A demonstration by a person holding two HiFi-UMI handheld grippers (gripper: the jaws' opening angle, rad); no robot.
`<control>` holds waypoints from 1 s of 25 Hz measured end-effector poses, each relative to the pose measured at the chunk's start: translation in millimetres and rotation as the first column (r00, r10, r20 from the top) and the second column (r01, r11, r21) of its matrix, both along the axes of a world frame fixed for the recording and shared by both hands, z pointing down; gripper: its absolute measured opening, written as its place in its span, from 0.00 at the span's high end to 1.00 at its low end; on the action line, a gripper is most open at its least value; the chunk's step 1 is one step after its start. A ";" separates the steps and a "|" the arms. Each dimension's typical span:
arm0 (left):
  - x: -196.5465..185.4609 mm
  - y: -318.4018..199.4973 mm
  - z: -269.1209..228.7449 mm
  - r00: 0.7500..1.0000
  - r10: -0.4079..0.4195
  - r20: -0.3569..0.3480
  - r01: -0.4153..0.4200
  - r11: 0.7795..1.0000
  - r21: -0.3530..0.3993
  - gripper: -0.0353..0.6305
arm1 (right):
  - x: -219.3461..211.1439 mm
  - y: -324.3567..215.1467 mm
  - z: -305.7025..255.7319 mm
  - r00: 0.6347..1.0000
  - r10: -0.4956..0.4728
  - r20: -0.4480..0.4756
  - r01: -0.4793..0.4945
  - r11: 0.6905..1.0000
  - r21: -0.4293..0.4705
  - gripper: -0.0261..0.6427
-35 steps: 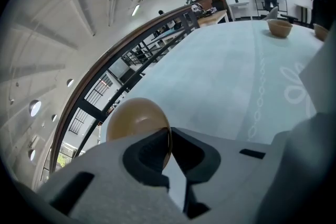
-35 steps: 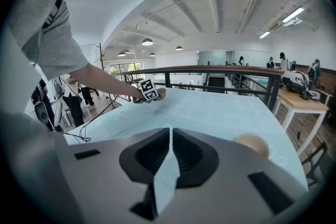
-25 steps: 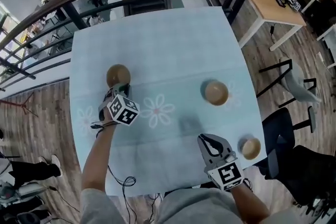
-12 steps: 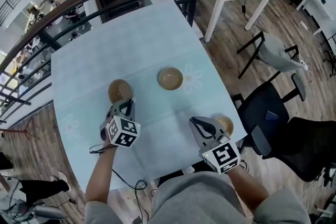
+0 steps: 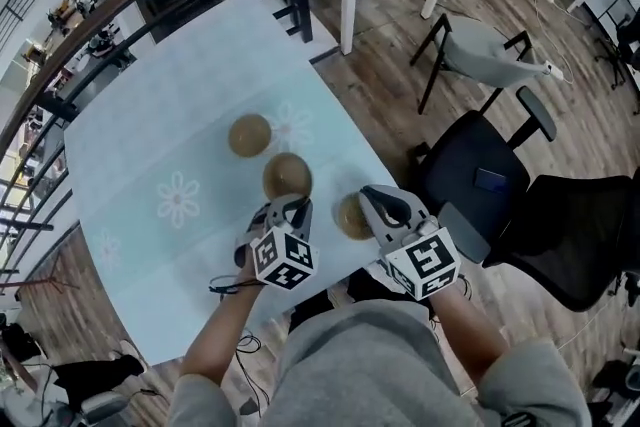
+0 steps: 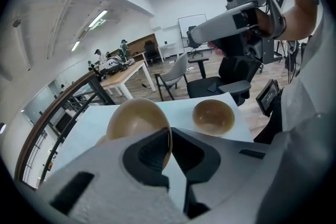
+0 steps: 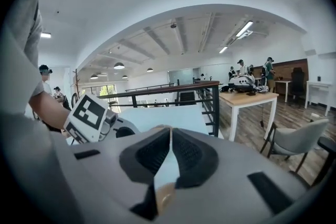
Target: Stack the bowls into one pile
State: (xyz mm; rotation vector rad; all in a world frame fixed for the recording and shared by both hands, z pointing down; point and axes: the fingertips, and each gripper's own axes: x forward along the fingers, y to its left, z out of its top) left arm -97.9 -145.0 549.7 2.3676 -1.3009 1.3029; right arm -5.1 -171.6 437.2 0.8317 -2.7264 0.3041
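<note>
Early days by the look of it: no pile anywhere yet, just three separate bowls. Got the left gripper (image 5: 288,205) clamped on the rim of the middle bowl (image 5: 287,173), tilted, between the far bowl (image 5: 249,135) out on the table (image 5: 130,145) and the near-edge bowl (image 5: 348,215); right gripper (image 5: 375,200) pinched shut on nothing, just beside that near-edge bowl. Left to do: drop the middle bowl into another, then add the last.
</note>
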 end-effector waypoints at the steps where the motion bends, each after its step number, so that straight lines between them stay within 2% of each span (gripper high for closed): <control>1: 17.1 -0.8 2.9 1.000 0.019 -0.009 -0.019 1.000 -0.009 0.91 | 10.3 -4.2 1.3 1.000 0.010 0.005 -0.010 1.000 -0.003 0.92; 5: 70.2 4.8 16.1 0.997 0.079 -0.021 -0.080 0.996 -0.049 0.91 | 47.6 -15.9 8.8 0.999 0.039 0.016 -0.039 0.999 -0.018 0.92; 8: 96.0 13.8 27.6 0.994 0.103 -0.018 -0.104 0.991 -0.080 0.91 | 70.6 -18.8 16.0 0.999 0.052 0.017 -0.051 0.998 -0.028 0.92; 13: 123.4 28.2 40.0 0.993 0.103 -0.049 -0.109 0.986 -0.123 0.91 | 88.7 -20.7 24.6 0.998 0.054 0.026 -0.053 0.998 -0.029 0.92; 21: 152.3 42.1 68.1 0.986 0.168 0.019 -0.162 0.971 -0.179 0.91 | 103.0 -17.6 34.5 0.999 0.043 0.017 -0.043 0.999 -0.029 0.92; 25: 161.1 43.8 81.5 0.983 0.182 0.030 -0.171 0.960 -0.221 0.91 | 109.7 -17.9 39.5 0.999 0.044 0.012 -0.044 0.998 -0.035 0.92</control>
